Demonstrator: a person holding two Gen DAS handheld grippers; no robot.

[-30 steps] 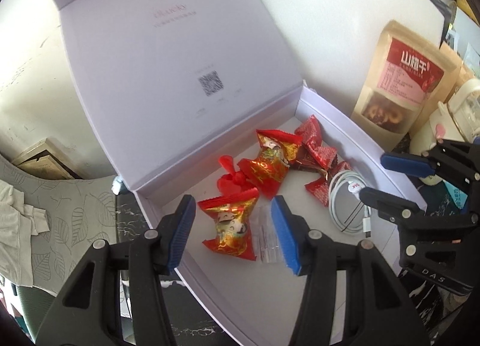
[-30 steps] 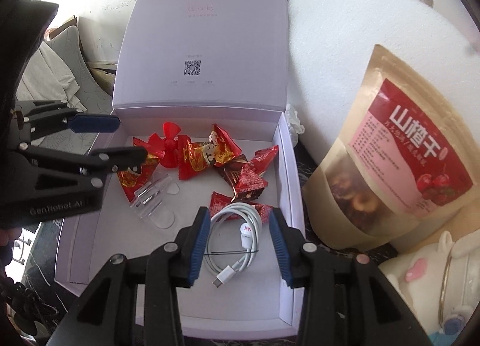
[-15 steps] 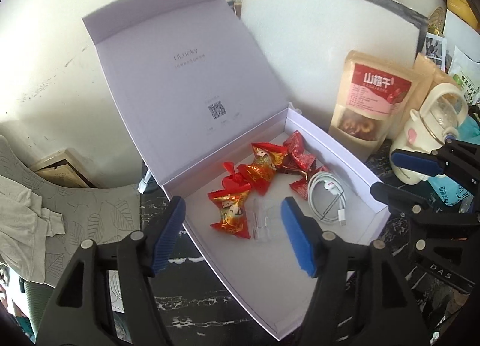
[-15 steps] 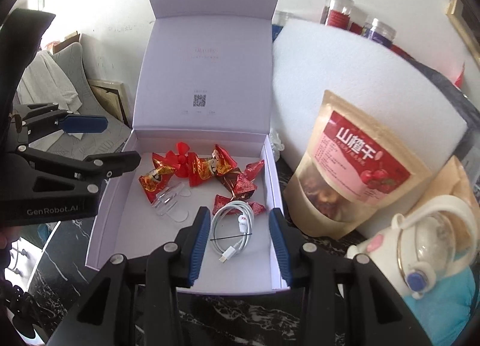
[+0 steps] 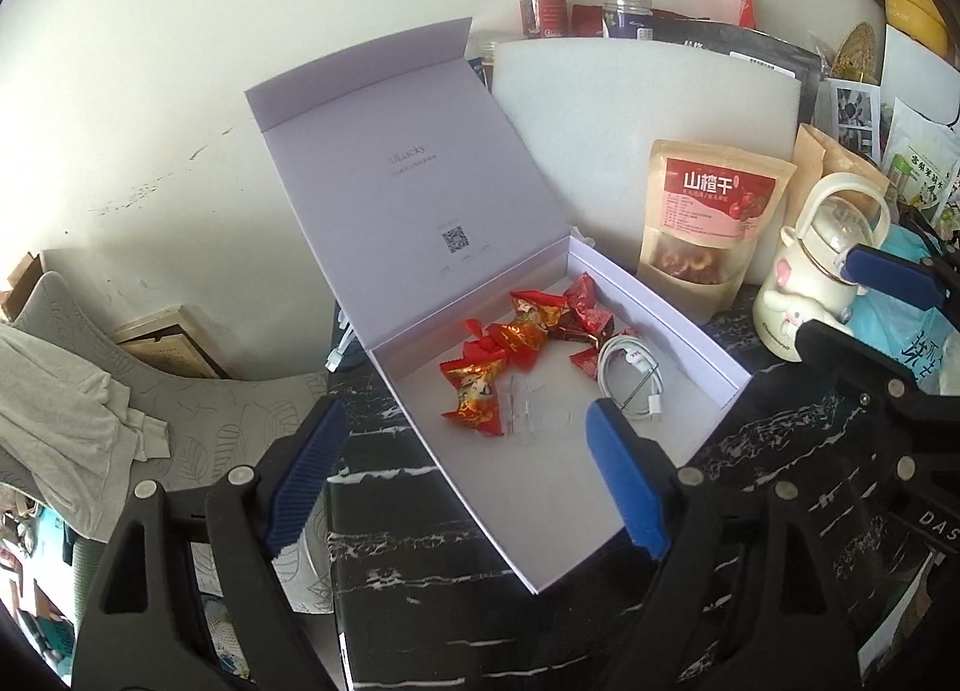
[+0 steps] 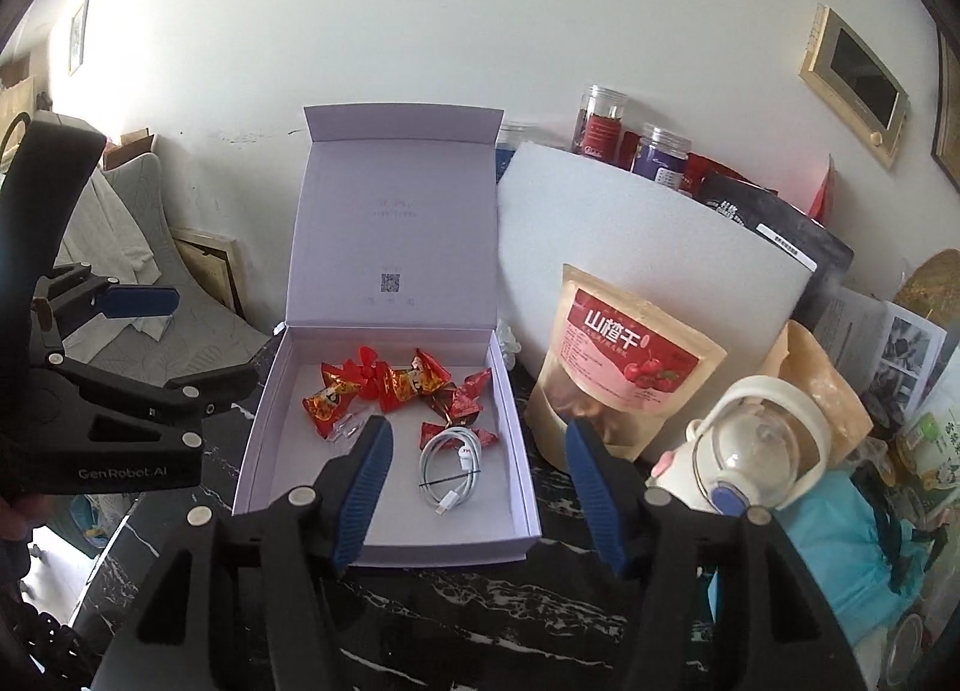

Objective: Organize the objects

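An open lavender box [image 5: 540, 517] [image 6: 444, 553] stands on the black marble table with its lid upright. Inside lie several red foil candies [image 5: 528, 325] [image 6: 414, 382], a coiled white cable [image 5: 627, 370] [image 6: 450, 466] and a clear plastic piece [image 5: 528, 409] [image 6: 348, 427]. My left gripper [image 5: 462, 412] hangs open and empty above the box's near-left corner; it shows too in the right wrist view as the left gripper [image 6: 210, 337]. My right gripper [image 6: 477, 424] is open and empty, held back from the box's front wall, and appears as the right gripper [image 5: 825, 298] by the bottle.
A red-labelled snack pouch [image 5: 708, 223] [image 6: 624, 373] and a cream kettle-shaped bottle [image 5: 816, 277] [image 6: 756, 451] stand right of the box. Behind them leans a white foam board [image 5: 630, 103] with jars and bags. A grey chair with cloth [image 5: 90, 391] is at the left.
Both grippers have drawn back and up from the box, which now looks smaller. Both pairs of jaws have spread wider. The things in the box have not moved.
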